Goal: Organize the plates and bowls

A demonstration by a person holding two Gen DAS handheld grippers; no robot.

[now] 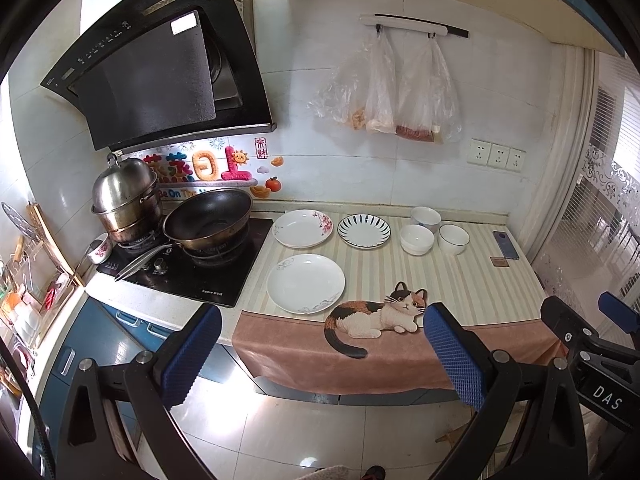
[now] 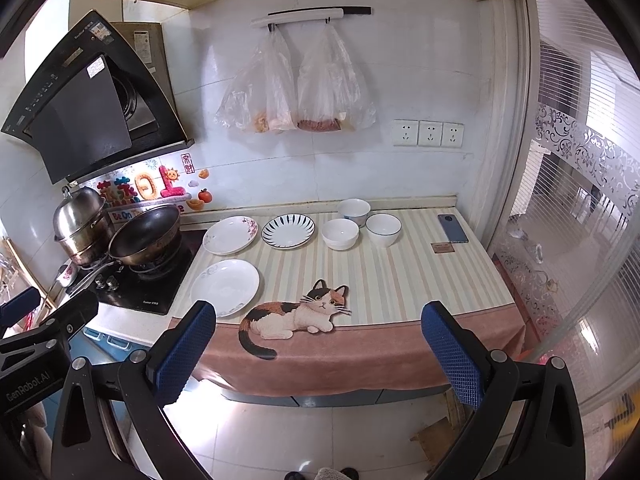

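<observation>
Three plates lie on the striped cat mat (image 1: 460, 288): a white plate (image 1: 306, 283) (image 2: 225, 287) nearest, a floral plate (image 1: 303, 228) (image 2: 230, 235) behind it, and a blue-striped plate (image 1: 363, 231) (image 2: 288, 231) to its right. Three white bowls stand further right: one at the back (image 1: 425, 217) (image 2: 353, 209), one in front (image 1: 417, 239) (image 2: 340, 233), one blue-rimmed (image 1: 453, 239) (image 2: 383, 229). My left gripper (image 1: 322, 354) and right gripper (image 2: 320, 354) are both open and empty, held off the counter's front edge above the floor.
A gas stove (image 1: 192, 268) at left carries a black wok (image 1: 208, 220) and a steel steamer pot (image 1: 124, 196). A phone (image 1: 505, 245) lies at the mat's far right. Plastic bags (image 1: 384, 88) hang on the wall. A glass door (image 2: 580, 200) is at right.
</observation>
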